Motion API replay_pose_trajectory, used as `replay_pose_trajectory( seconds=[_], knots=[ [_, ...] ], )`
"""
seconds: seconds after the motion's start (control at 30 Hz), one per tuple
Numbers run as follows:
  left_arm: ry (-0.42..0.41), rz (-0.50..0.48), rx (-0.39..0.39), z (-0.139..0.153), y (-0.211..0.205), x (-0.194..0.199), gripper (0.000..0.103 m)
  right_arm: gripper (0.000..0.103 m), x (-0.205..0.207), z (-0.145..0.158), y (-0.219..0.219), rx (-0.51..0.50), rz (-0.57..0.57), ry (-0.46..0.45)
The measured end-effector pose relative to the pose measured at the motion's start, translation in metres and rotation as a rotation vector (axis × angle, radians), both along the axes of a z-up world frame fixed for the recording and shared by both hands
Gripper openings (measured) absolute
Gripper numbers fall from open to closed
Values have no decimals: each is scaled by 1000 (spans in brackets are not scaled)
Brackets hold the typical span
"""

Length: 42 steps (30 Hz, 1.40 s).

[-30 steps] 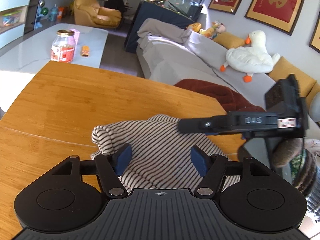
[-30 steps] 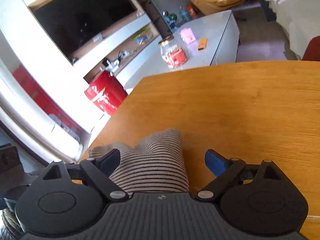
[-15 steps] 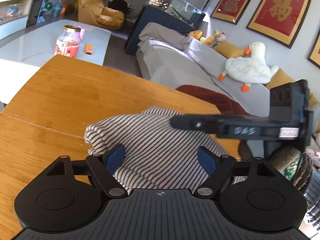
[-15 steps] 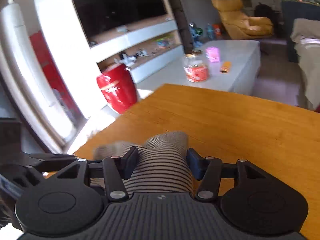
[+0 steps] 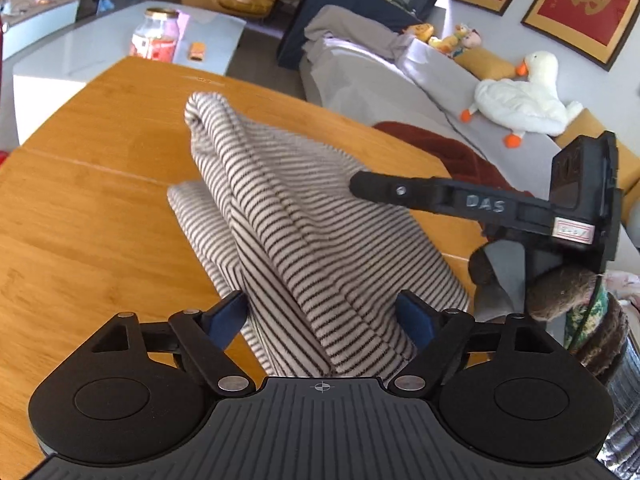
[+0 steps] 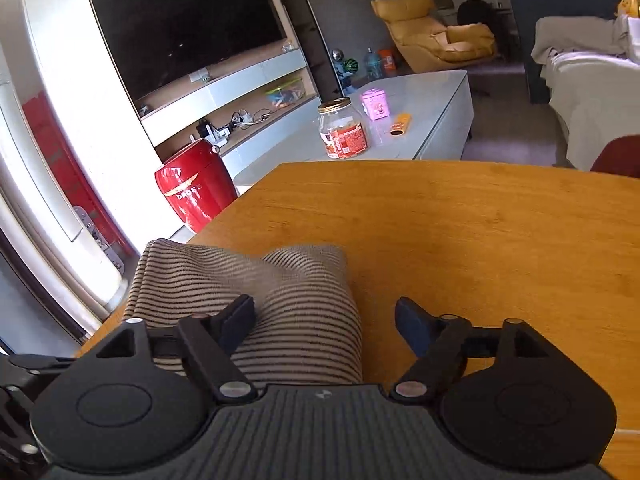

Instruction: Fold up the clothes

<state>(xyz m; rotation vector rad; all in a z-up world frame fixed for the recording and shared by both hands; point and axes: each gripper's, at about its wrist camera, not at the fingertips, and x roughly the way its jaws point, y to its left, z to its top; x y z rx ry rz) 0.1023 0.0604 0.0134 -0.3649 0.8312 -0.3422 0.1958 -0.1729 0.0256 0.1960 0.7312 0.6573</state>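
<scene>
A cream and black striped knit garment [image 5: 288,216] lies bunched on the wooden table [image 5: 100,200]. In the left wrist view its near part rises between the fingers of my left gripper [image 5: 322,316], whose jaws stand wide with cloth between them, not pinched. My right gripper shows there as a black arm [image 5: 472,200] at the garment's right edge. In the right wrist view the garment [image 6: 280,300] lies under my right gripper [image 6: 325,318], which is open; its left finger [image 6: 238,318] rests on the cloth and the right finger is over bare wood.
A grey coffee table [image 6: 420,120] with a glass jar [image 6: 343,128] stands beyond the table's far edge. A red canister [image 6: 192,192] sits by the TV unit. A sofa with a dark red blanket [image 5: 452,152] and a plush duck is on the right.
The garment has been lifted and drawn toward me in the left view, now standing in a ridge. The right gripper, narrowed half a second ago, has opened wide.
</scene>
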Motion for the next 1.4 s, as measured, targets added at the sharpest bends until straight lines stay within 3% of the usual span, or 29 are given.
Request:
replay_pose_trajectory(
  seconds=[0.1, 0.27, 0.37, 0.47, 0.53, 0.7, 0.87, 0.97, 1.03, 1.13, 1.23, 1.3, 1.4],
  knots=[
    [25, 7, -53, -8, 6, 6, 89, 92, -11, -8, -11, 43, 14, 58],
    [17, -9, -36, -9, 5, 7, 89, 93, -26, -19, -21, 108, -34, 109],
    [15, -10, -48, -9, 7, 6, 88, 89, -33, -26, -15, 119, -19, 139],
    [16, -5, -77, -7, 10, 3, 82, 87, -40, -27, -4, 95, -10, 119],
    [13, -8, -100, -3, 11, -1, 67, 87, -41, -26, -2, 91, -9, 114],
    [-29, -95, -52, 15, -2, -24, 62, 90, -37, -28, -9, 107, -13, 116],
    [36, -157, -54, -4, -14, -36, 62, 93, -40, -27, -9, 69, -5, 85],
    [49, -169, -57, -5, -15, -40, 65, 95, -42, -23, -7, 41, -2, 63],
    [42, -153, -91, 3, -7, -40, 81, 95, -44, -20, -7, 24, 1, 47],
    [30, -53, -140, 16, 11, -34, 93, 95, -45, -7, -12, 14, 14, 13],
    [51, 59, -156, 17, 21, -21, 96, 99, -39, 9, -23, 74, 26, -18],
    [110, 115, -113, 7, 19, -10, 96, 102, -31, 9, -24, 76, 35, -7],
    [158, 120, -133, -9, 15, -3, 98, 102, -19, 9, -27, 79, 48, 10]
  ],
)
